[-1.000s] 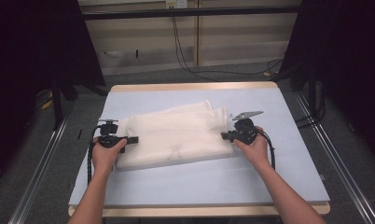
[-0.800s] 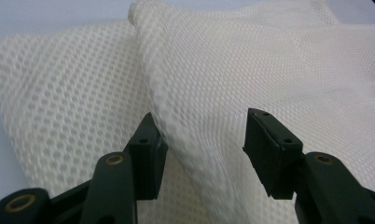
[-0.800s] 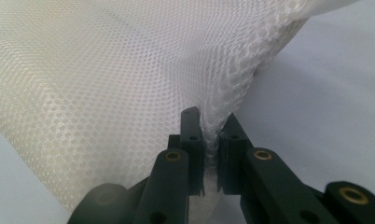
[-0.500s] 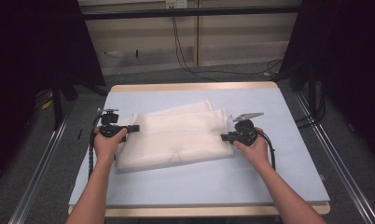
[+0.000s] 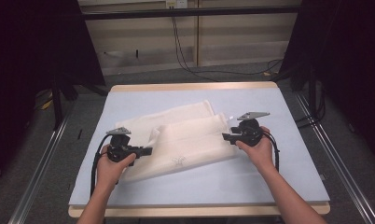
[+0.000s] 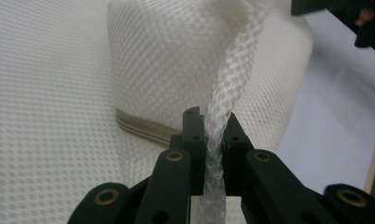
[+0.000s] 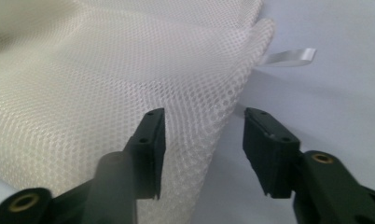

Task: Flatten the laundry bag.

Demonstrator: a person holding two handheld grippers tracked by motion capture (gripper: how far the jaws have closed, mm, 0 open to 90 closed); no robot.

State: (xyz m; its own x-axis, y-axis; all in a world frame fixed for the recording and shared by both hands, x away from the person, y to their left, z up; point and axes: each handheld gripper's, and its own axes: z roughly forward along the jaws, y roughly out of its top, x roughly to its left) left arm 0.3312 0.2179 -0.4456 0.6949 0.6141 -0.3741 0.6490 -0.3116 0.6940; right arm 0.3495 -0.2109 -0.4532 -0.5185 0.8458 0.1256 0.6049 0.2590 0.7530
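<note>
1. Dark curtains and a pale wall panel with hanging cables back the blue-topped table [image 5: 288, 177], and a white mesh cloth [image 5: 185, 140] lies folded across the middle of the high view, slanting from lower left to upper right
2. Compared with a second ago, the left gripper [image 5: 146, 150] has shifted toward the lower left of the high view; its fingers [image 6: 193, 140] have just been closing and now stand clamped on a bunched strip of the mesh, which rises between them in the left gripper view
3. That end of the cloth now stands raised in a fold just right of the left gripper, where it lay flatter before
4. Meanwhile the right gripper [image 5: 226, 136] has stayed at the cloth's right edge; its fingers [image 7: 150, 144] have just been opening and now stand apart, the mesh edge lying between them untouched
5. My reading: the right end has been let go, so the left gripper alone can carry its end over for the next fold
</note>
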